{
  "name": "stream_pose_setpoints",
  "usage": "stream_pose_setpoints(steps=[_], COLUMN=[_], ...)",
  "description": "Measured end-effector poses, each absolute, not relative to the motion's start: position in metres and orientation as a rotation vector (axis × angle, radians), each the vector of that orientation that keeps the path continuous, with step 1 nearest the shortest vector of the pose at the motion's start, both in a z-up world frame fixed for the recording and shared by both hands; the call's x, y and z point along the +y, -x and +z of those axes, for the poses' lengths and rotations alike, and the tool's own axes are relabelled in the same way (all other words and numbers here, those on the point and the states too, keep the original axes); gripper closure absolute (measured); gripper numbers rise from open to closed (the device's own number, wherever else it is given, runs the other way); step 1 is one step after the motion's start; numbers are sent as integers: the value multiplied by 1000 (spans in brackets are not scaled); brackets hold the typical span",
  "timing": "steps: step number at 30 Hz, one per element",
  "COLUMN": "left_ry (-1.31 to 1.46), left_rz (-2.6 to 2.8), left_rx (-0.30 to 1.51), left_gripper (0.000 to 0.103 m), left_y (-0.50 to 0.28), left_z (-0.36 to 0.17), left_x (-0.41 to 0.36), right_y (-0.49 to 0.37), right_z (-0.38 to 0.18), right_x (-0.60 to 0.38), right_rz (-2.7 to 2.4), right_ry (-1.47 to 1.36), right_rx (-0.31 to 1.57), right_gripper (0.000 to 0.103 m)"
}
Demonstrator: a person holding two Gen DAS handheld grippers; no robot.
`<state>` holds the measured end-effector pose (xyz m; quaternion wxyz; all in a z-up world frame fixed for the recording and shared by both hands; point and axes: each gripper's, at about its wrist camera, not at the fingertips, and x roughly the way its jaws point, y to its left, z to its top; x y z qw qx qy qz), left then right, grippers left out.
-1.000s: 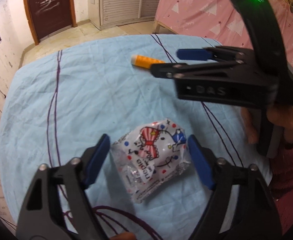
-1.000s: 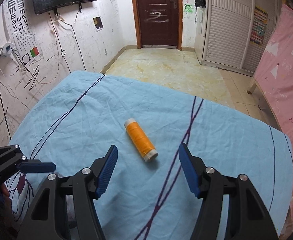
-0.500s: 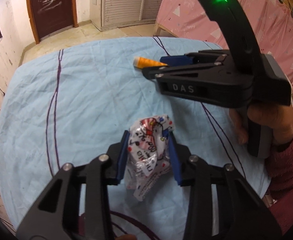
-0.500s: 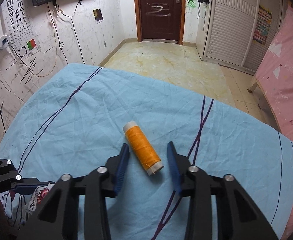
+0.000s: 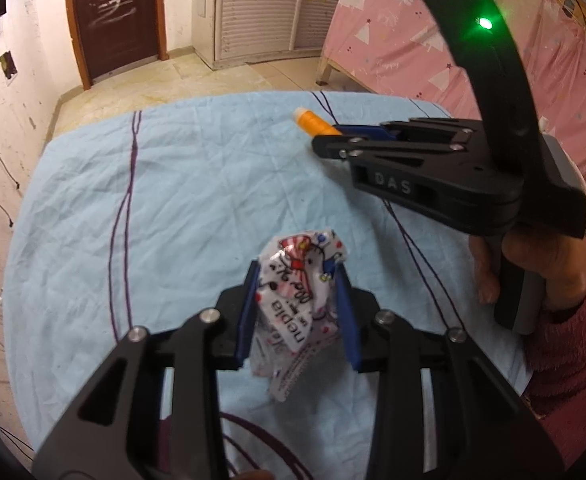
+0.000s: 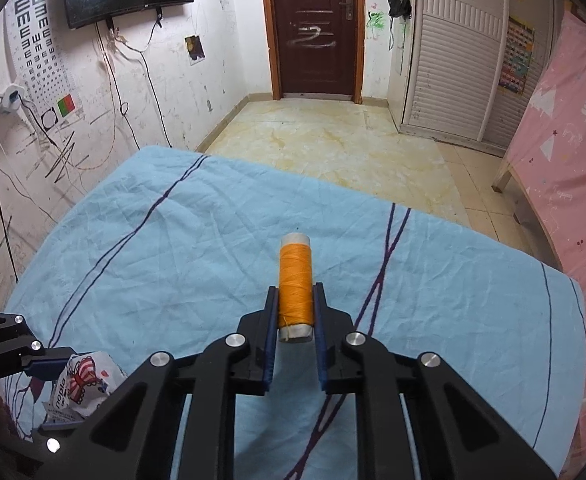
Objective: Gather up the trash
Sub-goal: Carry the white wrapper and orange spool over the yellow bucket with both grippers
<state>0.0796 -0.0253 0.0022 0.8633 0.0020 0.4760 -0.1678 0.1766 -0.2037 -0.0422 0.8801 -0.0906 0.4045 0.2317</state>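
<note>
Two clamped items, crumpled printed wrapper (image 5: 297, 312), orange thread spool (image 6: 295, 285)

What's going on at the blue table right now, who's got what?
A person holds a gripper in each hand over the blue cloth. The left gripper is shut on the crumpled printed wrapper, which looks to be off the cloth. The right gripper is shut on the orange thread spool, which points forward between the blue pads. No bin or bag for the trash shows in either view.
</note>
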Motion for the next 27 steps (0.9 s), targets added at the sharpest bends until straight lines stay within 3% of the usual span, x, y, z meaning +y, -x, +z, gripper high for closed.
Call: stream_pose_setpoints(steps=[27], left_ry=[-118], left_rz=[-418], left_rx=[911], left_gripper=[69], left_y=[-68], left_z=[42], left_x=[-113], right_y=[-120], right_z=[5], right_x=[-339], right_rz=[334], right_ry=[-17], right_rx=[683], right_gripper=[93])
